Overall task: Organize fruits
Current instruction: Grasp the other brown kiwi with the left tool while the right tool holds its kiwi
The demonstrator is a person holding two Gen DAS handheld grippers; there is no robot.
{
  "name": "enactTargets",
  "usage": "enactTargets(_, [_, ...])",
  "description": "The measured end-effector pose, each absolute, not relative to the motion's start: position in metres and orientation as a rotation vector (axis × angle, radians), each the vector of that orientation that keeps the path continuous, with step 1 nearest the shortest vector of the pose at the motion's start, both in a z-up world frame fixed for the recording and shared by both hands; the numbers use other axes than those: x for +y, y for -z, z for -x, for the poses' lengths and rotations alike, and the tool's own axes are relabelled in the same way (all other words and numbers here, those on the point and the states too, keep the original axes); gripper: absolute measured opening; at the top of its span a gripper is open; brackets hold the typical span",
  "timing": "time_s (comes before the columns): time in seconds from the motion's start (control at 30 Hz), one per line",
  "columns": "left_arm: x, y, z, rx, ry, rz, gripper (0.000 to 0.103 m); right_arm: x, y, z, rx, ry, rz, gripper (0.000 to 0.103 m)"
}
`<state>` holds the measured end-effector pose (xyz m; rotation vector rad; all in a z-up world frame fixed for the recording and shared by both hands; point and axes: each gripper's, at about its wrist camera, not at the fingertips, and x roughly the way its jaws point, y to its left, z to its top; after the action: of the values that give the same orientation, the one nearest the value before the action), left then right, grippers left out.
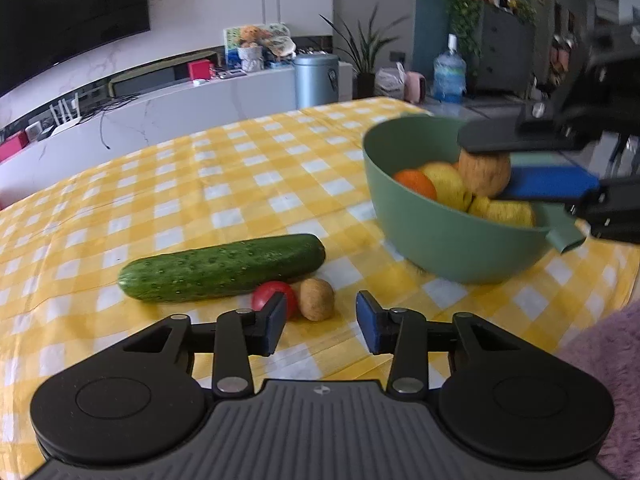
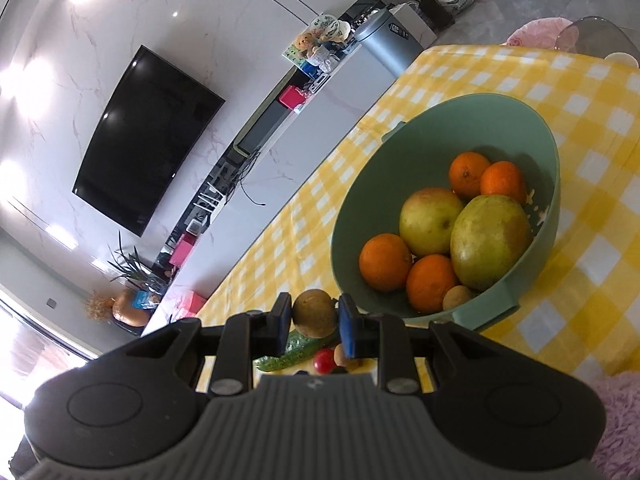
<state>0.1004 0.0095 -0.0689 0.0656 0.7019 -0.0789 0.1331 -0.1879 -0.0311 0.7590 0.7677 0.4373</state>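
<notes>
A yellow-and-white checked tablecloth (image 1: 224,184) covers the table in a living room w/ a dark wall-mounted TV (image 1: 68,20). The right gripper (image 2: 314,322), black w/ blue pads, is clamped on a small round brown fruit (image 2: 314,313), pads pressing both sides, held in the air by the near rim of a sage-green plastic bowl (image 2: 404,168). In the left wrist view the same gripper (image 1: 516,172) reaches in from the right over the bowl (image 1: 440,240), the brown fruit (image 1: 484,174) pinched between its fingers, above the fruit pile.

Inside the bowl, per the right wrist view: four oranges (image 2: 385,262), a yellow-green apple (image 2: 431,221), a large green-yellow mango (image 2: 491,240) and a small brown round fruit (image 2: 459,298) at the near wall.

The left gripper (image 1: 321,322) hangs low over the cloth, jaws partly apart w/ nothing between them. Just ahead of its left pad sits a small red tomato (image 1: 272,296), touching a small tan-brown round fruit (image 1: 317,299) beside it. A long dark-green bumpy cucumber (image 1: 222,267) lies across the cloth right behind both, to the left of the bowl. All three rest on the table, outside the bowl. A pink fuzzy sleeve (image 1: 604,368) shows at lower right.
</notes>
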Motion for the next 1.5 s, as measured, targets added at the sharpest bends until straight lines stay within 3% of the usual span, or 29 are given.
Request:
enactTargets(0.23, [-0.002, 0.08, -0.113, 0.699, 0.104, -0.179, 0.036, -0.193, 0.031, -0.131, 0.762, -0.448, -0.77, 0.022])
enactTargets(0.5, [-0.011, 0.083, -0.123, 0.683, 0.068, -0.243, 0.034, -0.188, 0.031, -0.133, 0.772, -0.455, -0.734, 0.022])
enactTargets(0.63, [-0.018, 0.085, -0.116, 0.659, 0.068, -0.299, 0.021, -0.188, 0.031, -0.133, 0.773, -0.446, -0.729, 0.022])
enactTargets(0.9, [-0.004, 0.075, -0.094, 0.721, 0.23, -0.178, 0.02, -0.188, 0.032, -0.135, 0.788, -0.458, -0.736, 0.022])
enactTargets(1.03, [-0.004, 0.072, -0.082, 0.697, 0.274, -0.198, 0.036, -0.188, 0.032, -0.136, 0.793, -0.456, -0.738, 0.022])
enactTargets(1.2, [-0.005, 0.084, -0.095, 0.75, 0.237, -0.164, 0.037, -0.188, 0.032, -0.136, 0.795, -0.457, -0.736, 0.022])
enactTargets(1.33, [-0.01, 0.083, -0.101, 0.725, 0.239, -0.152, 0.056, -0.19, 0.032, -0.136, 0.791, -0.447, -0.746, 0.022])
enactTargets(1.5, [-0.01, 0.08, -0.107, 0.699, 0.163, -0.131, 0.056, -0.191, 0.033, -0.134, 0.793, -0.446, -0.748, 0.022])
